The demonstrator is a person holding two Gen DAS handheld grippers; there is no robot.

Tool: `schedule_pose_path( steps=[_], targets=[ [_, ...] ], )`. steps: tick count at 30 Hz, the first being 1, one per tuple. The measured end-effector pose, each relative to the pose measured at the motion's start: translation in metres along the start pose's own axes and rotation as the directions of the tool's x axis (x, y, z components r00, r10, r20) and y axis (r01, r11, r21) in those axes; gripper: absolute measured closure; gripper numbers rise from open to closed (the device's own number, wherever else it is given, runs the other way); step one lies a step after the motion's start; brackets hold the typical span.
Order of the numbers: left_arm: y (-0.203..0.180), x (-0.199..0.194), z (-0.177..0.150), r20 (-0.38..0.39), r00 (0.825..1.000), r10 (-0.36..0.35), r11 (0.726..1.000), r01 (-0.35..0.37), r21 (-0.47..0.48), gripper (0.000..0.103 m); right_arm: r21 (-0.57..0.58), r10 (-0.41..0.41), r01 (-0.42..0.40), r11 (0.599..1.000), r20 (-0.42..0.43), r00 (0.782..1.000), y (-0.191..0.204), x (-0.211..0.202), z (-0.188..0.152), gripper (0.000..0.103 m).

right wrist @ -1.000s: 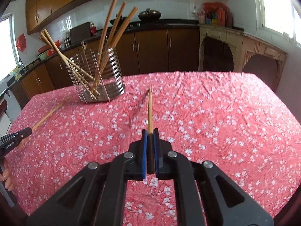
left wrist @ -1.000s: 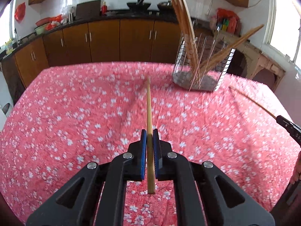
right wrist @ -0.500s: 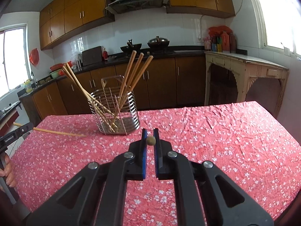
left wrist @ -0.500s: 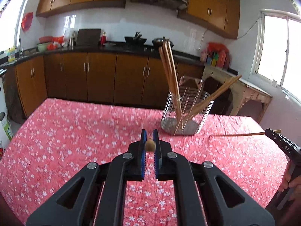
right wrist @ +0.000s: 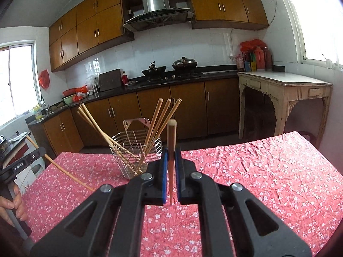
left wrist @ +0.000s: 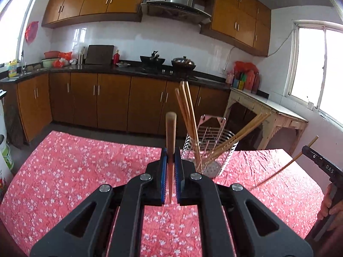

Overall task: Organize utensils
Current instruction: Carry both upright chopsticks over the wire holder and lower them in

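Behind the wire holder (left wrist: 209, 150), both grippers, left gripper (left wrist: 170, 167) and right gripper (right wrist: 171, 165), clamp upright chopsticks; I'd tip thin ends down first.

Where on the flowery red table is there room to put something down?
The red floral tablecloth looks bare left of the round wire utensil basket, out to the left edge. In the right wrist view, the cloth right of that basket is bare up to the far corner. It is crowded around the basket, where wooden chopsticks lean outward, and where both grippers hold one.
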State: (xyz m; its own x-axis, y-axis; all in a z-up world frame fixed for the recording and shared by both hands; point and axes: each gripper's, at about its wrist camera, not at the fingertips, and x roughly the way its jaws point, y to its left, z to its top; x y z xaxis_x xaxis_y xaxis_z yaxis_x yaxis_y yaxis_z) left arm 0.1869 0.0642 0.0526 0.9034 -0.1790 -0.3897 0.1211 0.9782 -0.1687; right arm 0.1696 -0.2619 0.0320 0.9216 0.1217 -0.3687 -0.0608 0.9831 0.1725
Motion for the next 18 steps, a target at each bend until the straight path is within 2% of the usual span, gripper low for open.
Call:
schedule_pose_path(
  steps=[6,14,18],
  targets=[
    [-0.002,0.004,0.012,0.024,1.000,0.001,1.000,-0.001,0.009,0.097,0.002,0.009,-0.009,1.000,0.010,1.000,0.000,0.005,0.014,0.095],
    [-0.008,0.008,0.011,0.023,1.000,0.001,1.000,-0.002,0.015,0.097,-0.002,0.023,-0.023,1.000,0.001,1.000,0.002,0.009,0.015,0.095],
    [-0.018,0.000,0.023,0.055,0.998,-0.022,1.000,0.021,0.013,0.097,0.020,0.072,-0.073,0.997,0.036,0.997,0.008,-0.001,0.038,0.095]
  ],
)
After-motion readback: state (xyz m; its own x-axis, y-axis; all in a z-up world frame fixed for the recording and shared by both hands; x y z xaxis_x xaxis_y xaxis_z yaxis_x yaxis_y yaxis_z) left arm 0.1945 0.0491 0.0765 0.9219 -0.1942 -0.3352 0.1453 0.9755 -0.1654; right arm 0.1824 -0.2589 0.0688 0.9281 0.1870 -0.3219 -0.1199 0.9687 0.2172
